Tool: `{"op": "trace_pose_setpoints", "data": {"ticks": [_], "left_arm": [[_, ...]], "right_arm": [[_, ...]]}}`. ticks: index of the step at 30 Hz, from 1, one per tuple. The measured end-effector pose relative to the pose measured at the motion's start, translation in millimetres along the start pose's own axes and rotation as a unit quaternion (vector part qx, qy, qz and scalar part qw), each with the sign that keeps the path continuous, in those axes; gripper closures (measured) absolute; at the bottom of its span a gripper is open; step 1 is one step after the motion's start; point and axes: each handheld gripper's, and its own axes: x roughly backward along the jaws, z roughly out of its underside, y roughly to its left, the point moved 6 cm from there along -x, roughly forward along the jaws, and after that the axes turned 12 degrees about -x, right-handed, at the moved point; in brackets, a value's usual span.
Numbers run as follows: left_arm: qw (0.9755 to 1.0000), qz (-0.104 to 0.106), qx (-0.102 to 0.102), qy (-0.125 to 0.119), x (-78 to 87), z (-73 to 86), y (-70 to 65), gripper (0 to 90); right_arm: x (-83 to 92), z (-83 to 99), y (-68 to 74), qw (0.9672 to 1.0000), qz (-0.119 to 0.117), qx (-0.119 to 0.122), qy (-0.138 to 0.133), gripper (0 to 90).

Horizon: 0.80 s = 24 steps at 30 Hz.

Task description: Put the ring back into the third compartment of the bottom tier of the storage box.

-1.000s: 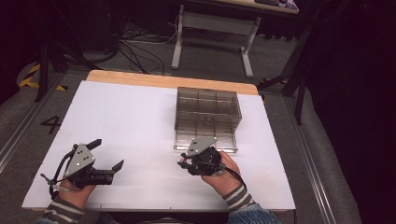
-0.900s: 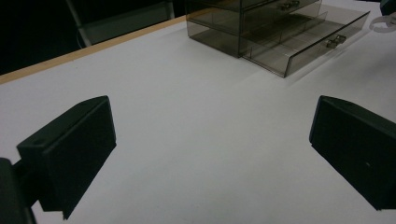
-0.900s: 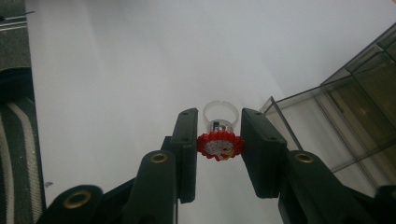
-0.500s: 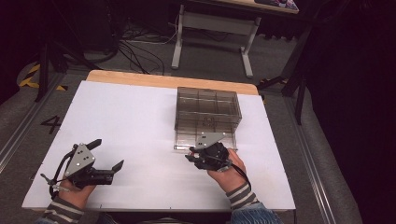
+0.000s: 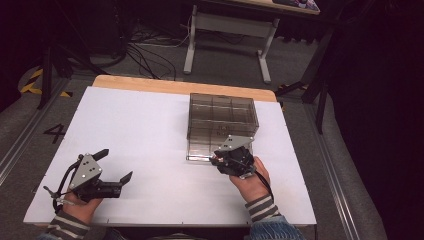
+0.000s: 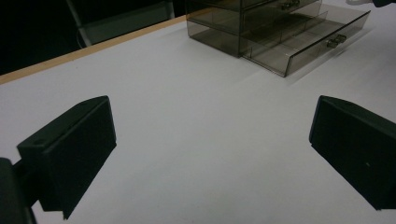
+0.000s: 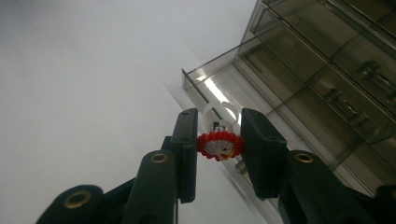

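A smoky clear drawer box (image 5: 222,117) stands at the table's middle right, its bottom drawer (image 5: 199,156) pulled out toward me. My right gripper (image 5: 220,159) hovers at that drawer's front right end, shut on a small round red-and-white charm (image 7: 218,145) with a white loop (image 7: 219,111) on top. In the right gripper view, the jaws press the charm from both sides just over the open drawer (image 7: 219,84). My left gripper (image 5: 115,165) lies near the table's front left, jaws wide open with bare table between them (image 6: 210,154). The left gripper view has the box (image 6: 224,23) and open drawer (image 6: 308,39) far off.
The white tabletop (image 5: 140,130) has a wooden strip (image 5: 175,86) along its far edge. Behind it stand a metal table frame (image 5: 225,30) and cables (image 5: 145,45) on the floor. A person's striped sleeves (image 5: 260,207) come in from the bottom.
My right gripper has moved to the right and a little toward the drawer box with the charm in it. The left gripper has stayed where it was.
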Motion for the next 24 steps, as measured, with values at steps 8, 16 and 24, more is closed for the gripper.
{"op": "trace_pose_setpoints", "data": {"ticks": [8, 16, 24], "left_arm": [[1.0, 0.001, -0.001, 0.0, 0.2, 0.0, 0.1, 1.2], [1.0, 0.001, -0.001, 0.0, 0.2, -0.1, 0.1, 1.2], [1.0, 0.001, -0.001, 0.0, 0.2, 0.0, 0.1, 1.2]], "right_arm": [[-0.3, 5.6, -19.8, 0.9992, 0.025, -0.03, -0.007, 67.8], [0.5, 11.2, -36.6, 0.9972, 0.045, -0.059, -0.013, 67.8], [0.2, 16.9, -49.9, 0.9951, 0.06, -0.078, -0.012, 67.8]]}}
